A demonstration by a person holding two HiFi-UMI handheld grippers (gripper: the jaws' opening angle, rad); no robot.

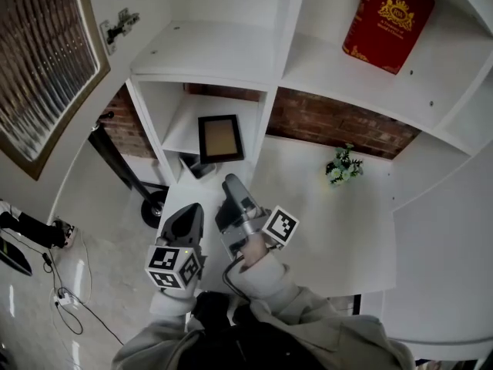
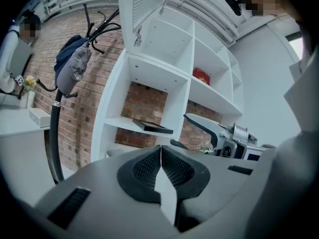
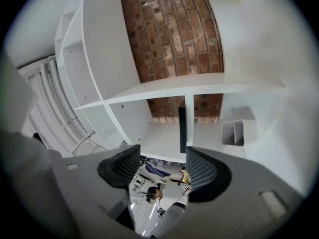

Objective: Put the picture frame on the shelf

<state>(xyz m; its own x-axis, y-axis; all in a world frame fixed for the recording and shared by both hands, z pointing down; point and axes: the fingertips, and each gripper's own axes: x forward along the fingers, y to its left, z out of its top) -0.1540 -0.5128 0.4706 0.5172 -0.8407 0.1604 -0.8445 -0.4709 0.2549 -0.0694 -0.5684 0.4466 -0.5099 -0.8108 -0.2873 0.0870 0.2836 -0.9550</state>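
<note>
The picture frame (image 1: 220,138) lay flat on the far-left shelf (image 1: 179,132), near its front edge. The right gripper (image 3: 162,168) was spread and empty, the left gripper (image 2: 160,167) pressed together. A careless pull-back could knock the frame off.

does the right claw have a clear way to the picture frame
Probably yes: the right claw, open and empty, faces the open front of the shelf, and nothing stands between it and the picture frame lying flat there.

Picture frame (image 1: 221,138) flat on left shelf (image 1: 179,133), book (image 1: 387,23) in compartment upper right — plant (image 1: 342,166) on tabletop (image 1: 331,230)
</note>
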